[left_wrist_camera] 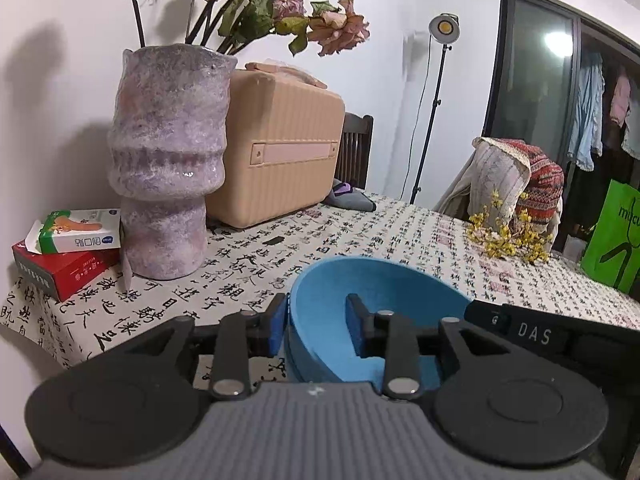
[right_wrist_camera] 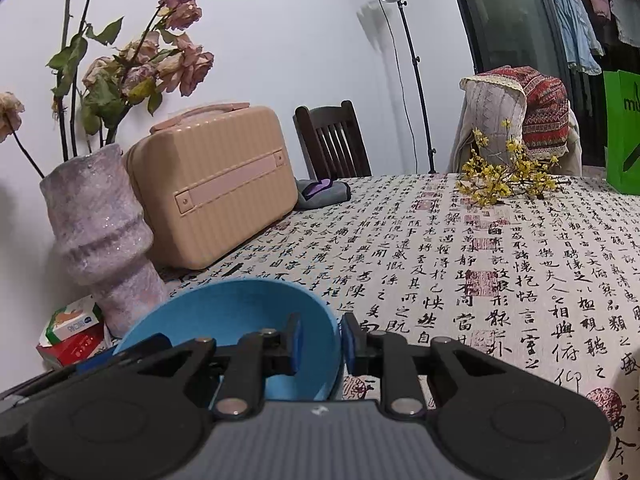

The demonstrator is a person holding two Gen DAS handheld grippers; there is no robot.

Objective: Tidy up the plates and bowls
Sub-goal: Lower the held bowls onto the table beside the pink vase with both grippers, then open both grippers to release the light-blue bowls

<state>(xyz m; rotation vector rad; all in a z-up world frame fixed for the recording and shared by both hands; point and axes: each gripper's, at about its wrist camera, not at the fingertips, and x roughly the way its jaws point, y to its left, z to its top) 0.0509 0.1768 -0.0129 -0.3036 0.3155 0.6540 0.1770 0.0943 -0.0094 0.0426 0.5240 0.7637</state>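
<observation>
A blue bowl (left_wrist_camera: 380, 292) is held over the table with the calligraphy cloth (left_wrist_camera: 360, 232). My left gripper (left_wrist_camera: 316, 320) straddles the bowl's left rim, one finger outside and one inside, with a gap at the rim. My right gripper (right_wrist_camera: 322, 340) straddles the right rim of the same bowl (right_wrist_camera: 240, 304), its pads close on the wall. The right gripper's black body (left_wrist_camera: 560, 336) shows in the left wrist view past the bowl. No plates are in view.
A purple-grey vase (left_wrist_camera: 168, 168) with dried flowers stands at the left by a tan case (left_wrist_camera: 280, 148). Small boxes (left_wrist_camera: 68, 248) lie by the table's edge. Yellow flowers (right_wrist_camera: 504, 176), a grey cloth (right_wrist_camera: 320, 192), chairs and a lamp stand sit beyond.
</observation>
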